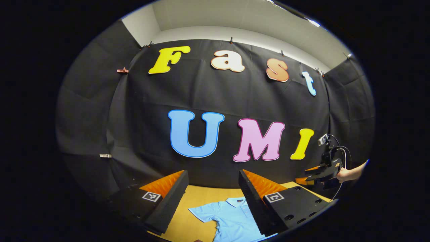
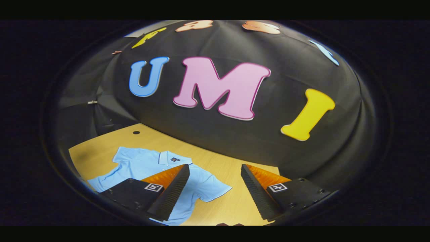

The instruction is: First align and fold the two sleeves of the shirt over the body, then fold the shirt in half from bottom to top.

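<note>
Your shirt [image 2: 147, 164] is lying flat on the worktop [image 2: 235, 201], collar toward the booth wall, both short sleeves spread out to the sides, nothing folded yet.

Your left gripper [image 1: 212, 198] is up in the air over the shirt, tipped only a little downward so it mostly faces the wall, with the collar [image 1: 237, 201] showing between its fingers. Its jaws are spread wide and there's nothing between them.

Your right gripper [image 2: 215, 191] is also off the shirt, pitched down a bit more and rolled slightly, so the worktop slants across its view. It's wide apart too, holding nothing, and the shirt's nearer sleeve [image 2: 211, 188] sits just inside the gap by its left finger.

From the left gripper view you can see that right gripper [image 1: 310, 178] well off to the shirt's side, held roughly level above the worktop edge, with your hand [image 1: 346, 174] wrapped around the back of it and a cable [image 1: 341, 190] looping down behind.
</note>
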A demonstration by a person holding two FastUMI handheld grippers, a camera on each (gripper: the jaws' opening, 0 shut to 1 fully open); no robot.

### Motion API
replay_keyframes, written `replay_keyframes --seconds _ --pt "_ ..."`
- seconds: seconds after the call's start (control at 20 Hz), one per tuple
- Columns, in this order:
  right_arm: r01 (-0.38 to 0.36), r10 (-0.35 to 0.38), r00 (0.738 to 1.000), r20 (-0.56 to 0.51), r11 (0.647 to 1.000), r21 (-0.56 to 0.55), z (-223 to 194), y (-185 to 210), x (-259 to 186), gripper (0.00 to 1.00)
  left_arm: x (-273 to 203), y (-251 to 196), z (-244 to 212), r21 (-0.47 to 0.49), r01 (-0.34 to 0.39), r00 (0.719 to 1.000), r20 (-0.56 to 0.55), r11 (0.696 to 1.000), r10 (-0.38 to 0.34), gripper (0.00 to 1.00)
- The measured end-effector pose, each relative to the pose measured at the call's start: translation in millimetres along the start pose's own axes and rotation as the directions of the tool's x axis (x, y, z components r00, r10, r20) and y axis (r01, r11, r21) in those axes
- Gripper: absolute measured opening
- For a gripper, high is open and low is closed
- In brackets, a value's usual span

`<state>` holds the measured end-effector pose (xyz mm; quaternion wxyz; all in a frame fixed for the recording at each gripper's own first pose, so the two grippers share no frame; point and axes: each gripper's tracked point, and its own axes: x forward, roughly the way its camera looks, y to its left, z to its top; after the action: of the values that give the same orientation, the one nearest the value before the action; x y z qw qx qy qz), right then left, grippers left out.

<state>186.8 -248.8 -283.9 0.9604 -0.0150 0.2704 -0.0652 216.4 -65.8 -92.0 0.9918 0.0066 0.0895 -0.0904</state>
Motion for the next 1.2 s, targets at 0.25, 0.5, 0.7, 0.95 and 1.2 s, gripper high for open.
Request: replay_keyframes --seconds 0.25,0.5,0.7,0.95,1.2 --pt "-0.032 0.041 0.984 -0.173 0.998 0.049 -90 -22 100 0.97 49 -20 -25 -0.011 -0.031 0.997 -0.068 0.999 0.031 0.96" --pt "-0.051 0.094 0.936 -0.338 0.990 0.134 -182 -29 157 0.97 75 -30 -39 0.078 -0.068 0.990 -0.115 0.995 0.076 0.96" --pt "-0.017 0.102 0.903 -0.418 0.979 0.203 -224 -35 180 0.97 93 -35 -52 0.077 -0.076 0.985 -0.151 0.994 0.087 0.96" --pt "0.020 0.109 0.883 -0.457 0.963 0.268 -245 -35 191 0.98 111 -32 -74 0.086 -0.077 0.974 -0.206 0.993 0.094 0.96" --pt "-0.038 0.145 0.885 -0.442 0.969 0.243 -239 -15 191 0.02 124 -35 -89 0.045 -0.042 0.969 -0.241 0.998 0.052 0.96"
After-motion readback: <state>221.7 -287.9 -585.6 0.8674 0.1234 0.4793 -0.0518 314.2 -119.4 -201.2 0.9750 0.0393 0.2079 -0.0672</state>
